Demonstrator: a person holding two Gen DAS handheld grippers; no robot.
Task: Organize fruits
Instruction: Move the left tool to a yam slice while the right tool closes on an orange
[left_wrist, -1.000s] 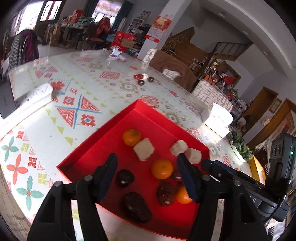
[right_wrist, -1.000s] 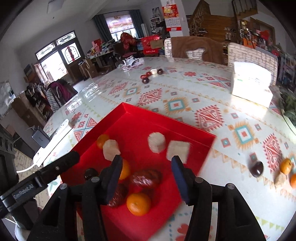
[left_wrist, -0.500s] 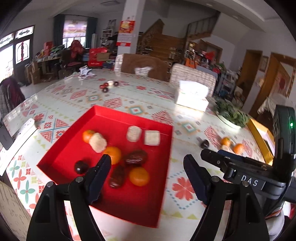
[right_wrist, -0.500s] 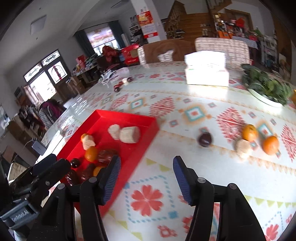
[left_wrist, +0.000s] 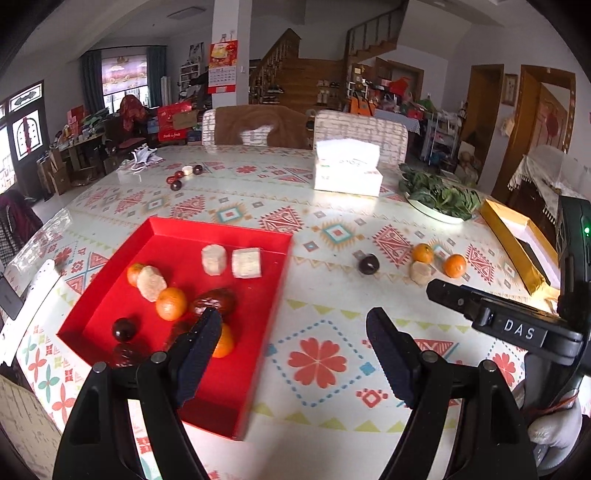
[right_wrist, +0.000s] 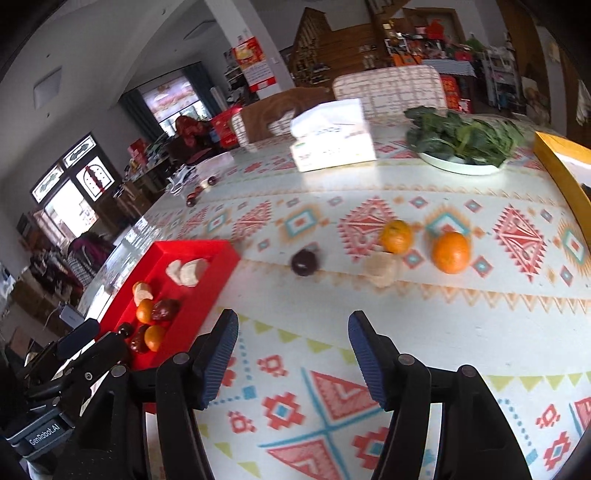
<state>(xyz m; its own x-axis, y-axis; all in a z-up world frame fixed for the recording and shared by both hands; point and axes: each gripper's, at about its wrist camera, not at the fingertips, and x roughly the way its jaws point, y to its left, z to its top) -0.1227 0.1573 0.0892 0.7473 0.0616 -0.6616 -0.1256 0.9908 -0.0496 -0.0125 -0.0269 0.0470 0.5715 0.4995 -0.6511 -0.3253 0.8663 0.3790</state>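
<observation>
Left wrist view: the left gripper (left_wrist: 291, 332) is spread wide and empty at lower centre, above the tablecloth (left_wrist: 325, 229). The red tray (left_wrist: 266, 295) at left holds oranges, pale chunks and dark fruits. Right wrist view: the right gripper (right_wrist: 291, 339) is also wide and empty; a dark fruit (right_wrist: 304, 262), a pale chunk (right_wrist: 382, 271) and two oranges (right_wrist: 450, 252) lie loose at centre right.

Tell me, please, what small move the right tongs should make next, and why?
Probably reach the right tongs forward toward the dark round fruit, the nearest loose piece. They are open and empty, and four pieces lie outside the red rectangular tray: that fruit, a pale beige chunk and two orange tangerines.
</observation>
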